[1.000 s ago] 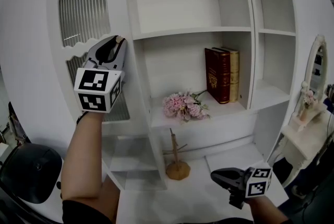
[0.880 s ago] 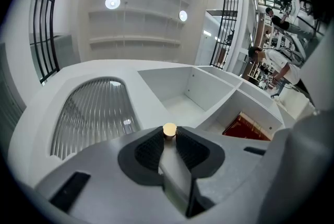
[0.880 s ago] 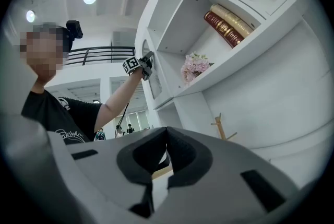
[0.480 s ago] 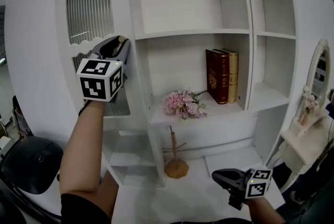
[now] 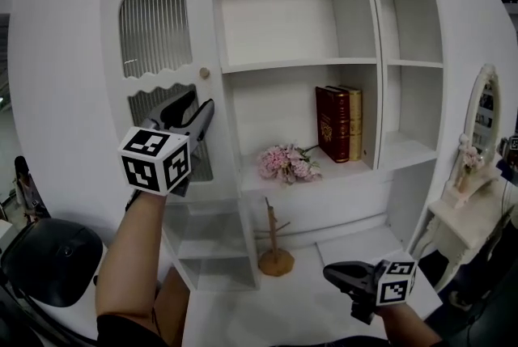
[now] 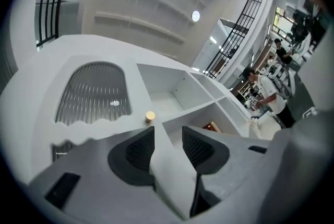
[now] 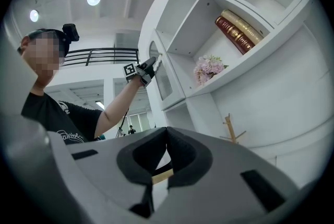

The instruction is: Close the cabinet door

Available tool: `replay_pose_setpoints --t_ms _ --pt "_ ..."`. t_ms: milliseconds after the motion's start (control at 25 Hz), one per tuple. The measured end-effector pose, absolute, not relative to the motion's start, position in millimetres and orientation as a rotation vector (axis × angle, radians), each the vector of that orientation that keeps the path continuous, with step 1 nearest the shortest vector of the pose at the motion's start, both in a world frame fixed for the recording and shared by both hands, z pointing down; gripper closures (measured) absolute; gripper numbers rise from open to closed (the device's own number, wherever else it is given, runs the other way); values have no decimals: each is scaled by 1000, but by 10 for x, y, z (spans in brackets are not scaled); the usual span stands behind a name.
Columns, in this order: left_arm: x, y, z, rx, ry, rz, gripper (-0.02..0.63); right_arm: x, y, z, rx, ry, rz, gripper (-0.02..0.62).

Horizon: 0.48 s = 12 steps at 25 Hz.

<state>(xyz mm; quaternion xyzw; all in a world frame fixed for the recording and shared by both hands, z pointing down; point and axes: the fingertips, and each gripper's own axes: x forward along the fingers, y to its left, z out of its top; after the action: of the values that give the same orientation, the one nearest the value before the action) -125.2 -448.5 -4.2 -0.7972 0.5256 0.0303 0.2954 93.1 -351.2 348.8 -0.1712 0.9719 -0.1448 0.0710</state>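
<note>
Two grippers in view. Left gripper raised at cabinet door, jaws opening, tips just below small round knob, apart from it. Only door's white edge shows between pads, nothing clamped. Door looks flush with cabinet, probably shut, though seam hard to judge. Right gripper low over white counter, jaws together, empty. Two books upright on shelf, pink flowers just beside them.

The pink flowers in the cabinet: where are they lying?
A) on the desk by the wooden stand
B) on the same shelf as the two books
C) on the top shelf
B: the pink flowers lie on the middle shelf, left of the upright books.
</note>
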Motion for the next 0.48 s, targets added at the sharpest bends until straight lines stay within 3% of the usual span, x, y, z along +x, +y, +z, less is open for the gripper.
replay_pose_setpoints --t_ms 480 --pt "-1177 -3145 2412 -2817 1219 145 454 26 -2750 3564 -479 3029 -404 589"
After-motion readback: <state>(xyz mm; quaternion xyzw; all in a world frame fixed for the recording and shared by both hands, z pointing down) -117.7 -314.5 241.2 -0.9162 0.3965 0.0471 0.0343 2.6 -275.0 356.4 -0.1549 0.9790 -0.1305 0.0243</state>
